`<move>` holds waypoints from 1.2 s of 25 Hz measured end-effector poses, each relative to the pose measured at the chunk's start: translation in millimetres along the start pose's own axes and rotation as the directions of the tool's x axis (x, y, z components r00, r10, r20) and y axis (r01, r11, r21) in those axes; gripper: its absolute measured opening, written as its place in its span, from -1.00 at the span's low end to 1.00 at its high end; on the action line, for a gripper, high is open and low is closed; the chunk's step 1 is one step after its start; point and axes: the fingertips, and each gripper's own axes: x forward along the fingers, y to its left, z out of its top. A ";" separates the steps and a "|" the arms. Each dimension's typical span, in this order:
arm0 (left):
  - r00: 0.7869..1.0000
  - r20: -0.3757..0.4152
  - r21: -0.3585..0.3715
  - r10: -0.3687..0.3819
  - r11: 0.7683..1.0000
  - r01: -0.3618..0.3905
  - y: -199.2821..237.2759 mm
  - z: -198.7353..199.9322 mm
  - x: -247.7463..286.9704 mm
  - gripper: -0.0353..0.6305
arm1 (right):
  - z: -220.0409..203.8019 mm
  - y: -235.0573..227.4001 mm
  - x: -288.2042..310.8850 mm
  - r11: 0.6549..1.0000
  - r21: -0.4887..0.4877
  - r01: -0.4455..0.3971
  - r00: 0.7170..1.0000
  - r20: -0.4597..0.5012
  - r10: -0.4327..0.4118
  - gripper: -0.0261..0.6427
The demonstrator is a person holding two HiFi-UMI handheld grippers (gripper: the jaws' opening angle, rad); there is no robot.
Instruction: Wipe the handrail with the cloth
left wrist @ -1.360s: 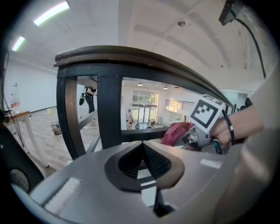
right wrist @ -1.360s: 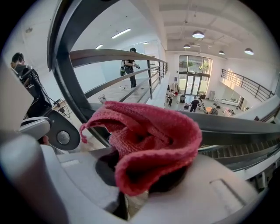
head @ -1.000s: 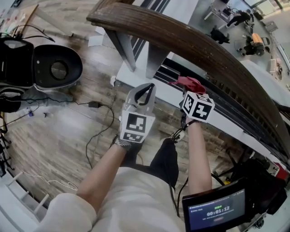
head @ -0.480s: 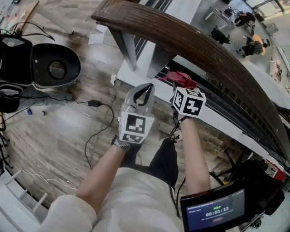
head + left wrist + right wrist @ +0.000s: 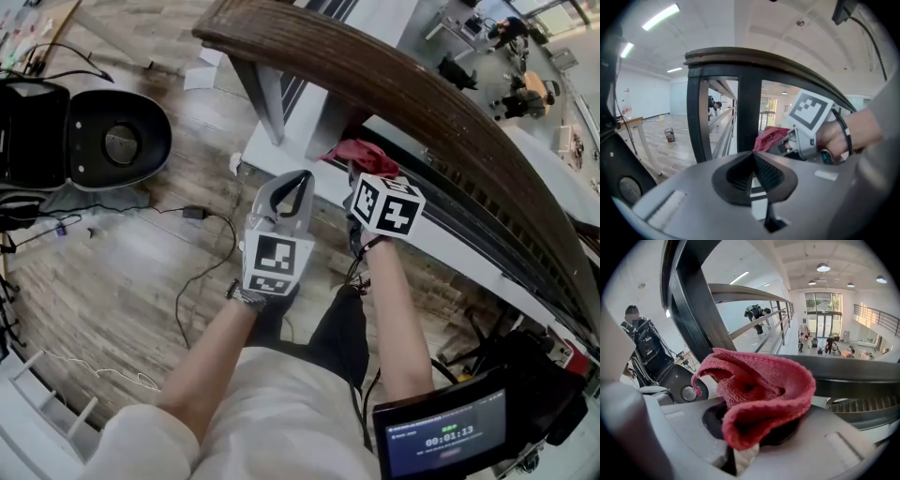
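Pinching red cloth [image 5: 362, 152] in right hand-held gripper [image 5: 362, 174] just beside curved wooden handrail [image 5: 422, 94] — holding left hand-held gripper [image 5: 298, 180] pressed together, empty — over plank floor [image 5: 112, 258] with cable [image 5: 195, 215].

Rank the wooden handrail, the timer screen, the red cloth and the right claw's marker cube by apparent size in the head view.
1. wooden handrail
2. timer screen
3. right claw's marker cube and red cloth: these look about alike, too close to rank.
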 end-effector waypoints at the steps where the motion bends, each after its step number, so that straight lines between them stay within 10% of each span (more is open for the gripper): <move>1: 1.000 -0.001 -0.002 0.000 1.000 0.000 -0.5 0.0 -0.2 -0.88 | 1.7 2.9 -2.7 1.000 0.017 -0.016 1.000 0.007 0.016 -0.67; 22: 0.958 0.226 0.142 -0.178 0.979 0.148 -37.4 83.6 19.3 -0.88 | 38.9 18.4 -52.0 0.988 0.055 -0.147 0.971 0.197 0.133 -0.72; 30: 0.969 0.151 0.151 -0.197 0.973 0.174 -49.2 77.5 62.5 -0.54 | 35.3 18.9 -50.8 0.967 -0.002 -0.253 0.944 0.217 0.247 -0.72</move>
